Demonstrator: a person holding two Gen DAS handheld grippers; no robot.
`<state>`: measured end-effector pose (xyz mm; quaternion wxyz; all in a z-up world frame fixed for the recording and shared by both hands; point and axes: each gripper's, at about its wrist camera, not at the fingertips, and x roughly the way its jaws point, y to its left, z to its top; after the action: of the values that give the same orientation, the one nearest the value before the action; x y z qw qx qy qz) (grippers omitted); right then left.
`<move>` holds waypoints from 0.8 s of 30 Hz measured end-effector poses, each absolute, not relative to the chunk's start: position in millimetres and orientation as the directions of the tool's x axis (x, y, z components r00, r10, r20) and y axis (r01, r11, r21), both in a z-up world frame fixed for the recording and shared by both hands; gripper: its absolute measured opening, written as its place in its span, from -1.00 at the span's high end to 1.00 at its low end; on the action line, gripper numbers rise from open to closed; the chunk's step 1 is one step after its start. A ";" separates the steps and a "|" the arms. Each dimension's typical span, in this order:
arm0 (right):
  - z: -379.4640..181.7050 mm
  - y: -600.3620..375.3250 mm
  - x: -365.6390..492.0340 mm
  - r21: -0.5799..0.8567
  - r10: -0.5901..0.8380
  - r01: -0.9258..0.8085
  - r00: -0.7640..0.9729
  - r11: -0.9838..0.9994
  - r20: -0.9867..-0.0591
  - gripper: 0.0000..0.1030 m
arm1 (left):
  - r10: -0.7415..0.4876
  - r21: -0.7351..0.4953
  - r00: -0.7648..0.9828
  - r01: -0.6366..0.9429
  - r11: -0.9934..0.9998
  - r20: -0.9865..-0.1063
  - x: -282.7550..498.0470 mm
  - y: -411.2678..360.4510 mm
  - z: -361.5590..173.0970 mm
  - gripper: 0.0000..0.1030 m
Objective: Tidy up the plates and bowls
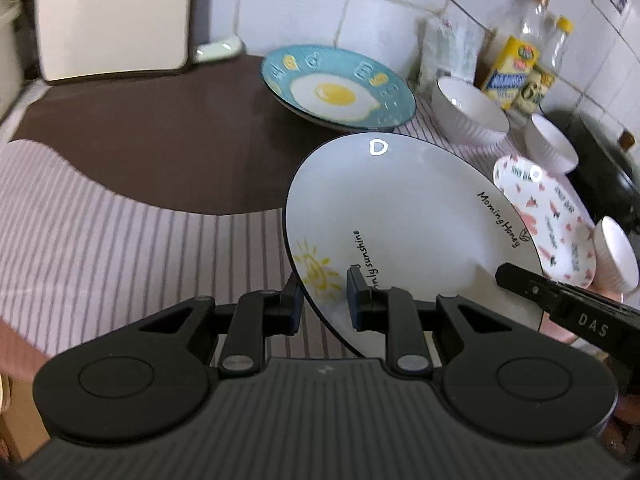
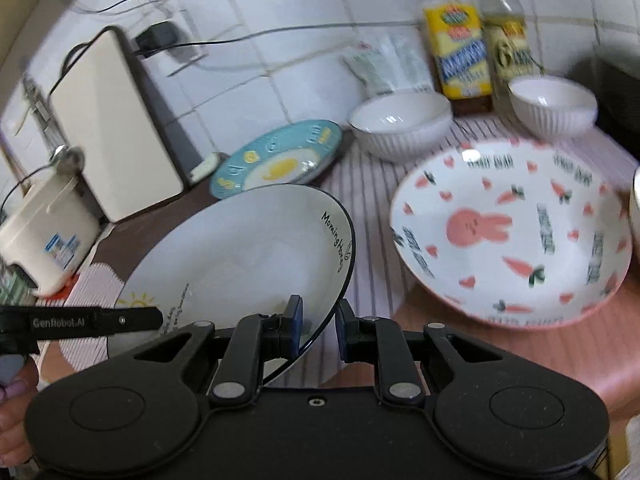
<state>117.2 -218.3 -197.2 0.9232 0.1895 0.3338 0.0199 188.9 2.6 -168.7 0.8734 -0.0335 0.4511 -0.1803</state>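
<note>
White glazed, dark-rimmed, the sunshine plate [image 1: 404,216] is held tilted off the striped worktop [image 1: 100,232] by both tools; the left hand-held gripper [image 1: 322,300] is clamped on its near-left rim beside the yellow sun drawing, and the right hand-held gripper [image 2: 318,328] pinches the near-right rim below the "Morning Honey" lettering; the plate's face looks up and toward the cameras, its far edge raised. Left wrist view shows the right tool's finger [image 1: 520,280] reaching in from the right; right wrist view shows the left tool's finger [image 2: 120,320] from the left, a person's hand [image 2: 12,400] behind it. Farther back lies the blue egg plate [image 1: 340,88]; to the right sit the rabbit plate [image 2: 508,236] and white ribbed bowls [image 2: 400,124]. Only the right wrist view shows a rice cooker [image 2: 40,232] at far left.
</note>
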 end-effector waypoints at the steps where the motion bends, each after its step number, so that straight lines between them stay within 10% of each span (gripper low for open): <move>1: -201.8 -220.3 119.1 0.365 0.164 0.091 0.776 0.926 -0.609 0.58 | -0.350 -0.219 0.521 0.296 0.930 -0.779 192.5 1.6 -171.9 0.60; 24: -221.8 -217.4 143.0 0.285 0.114 0.087 0.776 0.955 -0.621 0.56 | -0.330 -0.227 0.485 0.260 0.939 -0.810 224.2 -7.4 -199.0 0.54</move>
<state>143.0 -217.4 -221.8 0.9302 0.1506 0.3348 0.0072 224.2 -7.4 -199.0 0.8610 -0.0368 0.4776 -0.1712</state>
